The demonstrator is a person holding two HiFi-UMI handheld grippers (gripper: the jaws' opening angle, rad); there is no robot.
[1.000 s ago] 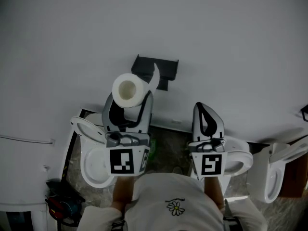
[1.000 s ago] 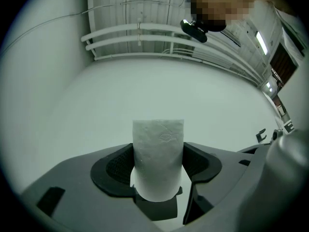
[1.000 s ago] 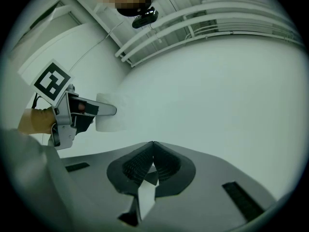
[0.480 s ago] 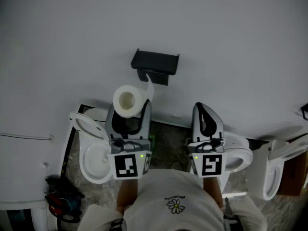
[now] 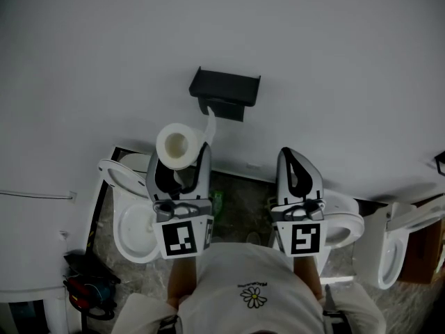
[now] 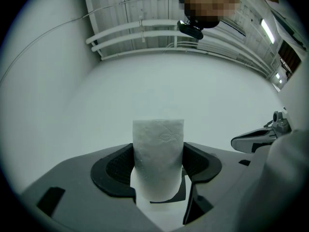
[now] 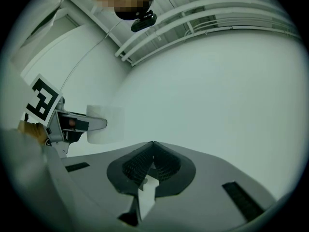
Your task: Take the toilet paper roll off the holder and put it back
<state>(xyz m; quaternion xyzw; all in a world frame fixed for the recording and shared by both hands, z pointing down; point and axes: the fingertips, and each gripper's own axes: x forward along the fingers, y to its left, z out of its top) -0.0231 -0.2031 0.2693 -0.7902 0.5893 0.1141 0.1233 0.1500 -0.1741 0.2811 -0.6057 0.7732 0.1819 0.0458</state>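
Head view downward, gripper views toward wall (image 6: 169, 88)

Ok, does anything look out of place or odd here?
Only the expected: the toilet paper roll is off the black wall holder, clamped in the left gripper, with a loose tail of paper sticking up toward the holder. Nothing looks spilled or damaged.

Toilet roll (image 5: 174, 145) in left tool (image 5: 180, 161)

Left claw (image 5: 180, 157) clamps the roll (image 5: 175, 145); right claw (image 5: 290, 156) closed, empty, both seemingly angled upward.
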